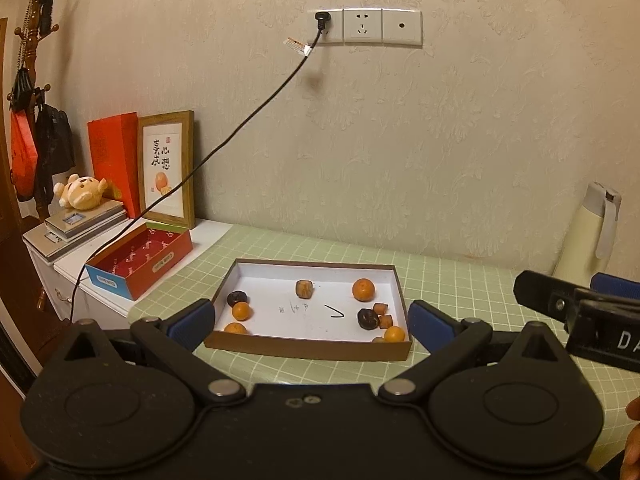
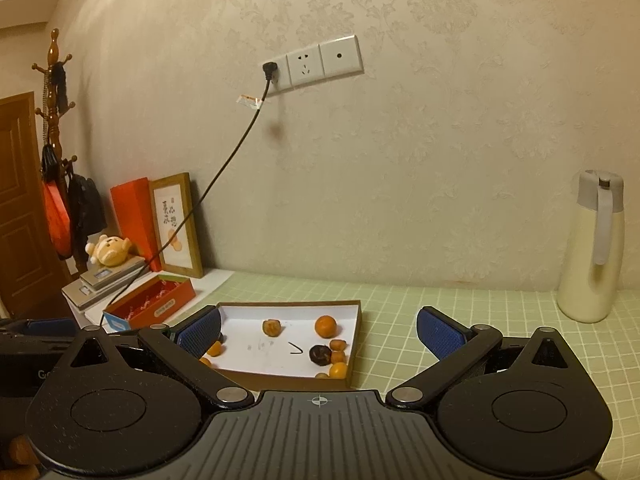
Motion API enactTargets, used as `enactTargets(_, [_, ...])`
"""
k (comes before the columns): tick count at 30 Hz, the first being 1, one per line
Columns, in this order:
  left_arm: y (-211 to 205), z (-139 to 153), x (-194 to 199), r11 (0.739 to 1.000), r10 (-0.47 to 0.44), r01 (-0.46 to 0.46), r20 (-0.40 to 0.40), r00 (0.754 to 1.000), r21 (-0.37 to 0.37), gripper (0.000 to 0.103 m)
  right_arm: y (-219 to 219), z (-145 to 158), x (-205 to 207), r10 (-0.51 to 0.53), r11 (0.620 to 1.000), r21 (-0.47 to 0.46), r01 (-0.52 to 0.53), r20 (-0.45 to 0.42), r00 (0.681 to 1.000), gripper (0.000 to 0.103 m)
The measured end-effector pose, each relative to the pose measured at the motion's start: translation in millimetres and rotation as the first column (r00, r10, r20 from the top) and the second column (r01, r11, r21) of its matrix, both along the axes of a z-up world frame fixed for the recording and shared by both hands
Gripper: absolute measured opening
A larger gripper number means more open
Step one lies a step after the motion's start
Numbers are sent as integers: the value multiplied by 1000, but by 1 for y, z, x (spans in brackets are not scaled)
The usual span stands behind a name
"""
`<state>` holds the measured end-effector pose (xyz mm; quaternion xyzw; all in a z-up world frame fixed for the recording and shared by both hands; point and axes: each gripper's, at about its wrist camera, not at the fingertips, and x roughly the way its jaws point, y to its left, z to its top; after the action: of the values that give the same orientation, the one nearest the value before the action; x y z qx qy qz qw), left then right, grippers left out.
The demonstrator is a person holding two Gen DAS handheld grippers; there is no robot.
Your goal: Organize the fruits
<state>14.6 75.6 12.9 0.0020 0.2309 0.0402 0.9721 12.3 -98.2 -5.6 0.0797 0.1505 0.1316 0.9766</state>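
Both tools are held level, side by side, pointing toward twelve o'clock. The left tool [image 1: 312, 322] has its blue-padded fingers [image 1: 192, 322] spread wide with nothing between them. The right tool [image 2: 320, 330] is likewise spread wide and empty, its fingers [image 2: 438, 334] apart.

L gripper [image 1: 312, 322] fingers spread wide, nothing btwn them, held above desk [image 1: 460, 280] w/ green grid mat. Brown tray [image 1: 308, 346] dead ahead at 12: big orange [image 1: 363, 290] at 1, dark fruit [image 1: 368, 319] just below it, two small oranges [image 1: 241, 311] at 11. R gripper [image 1: 576, 312] at 3.
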Motion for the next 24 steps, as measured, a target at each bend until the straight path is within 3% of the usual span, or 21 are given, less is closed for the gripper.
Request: enactTargets(24, [0, -5, 3, 1000, 0, 0, -6, 1000, -6, 97, 5, -3, 7, 7, 1000, 1, -7, -6, 1000, 103])
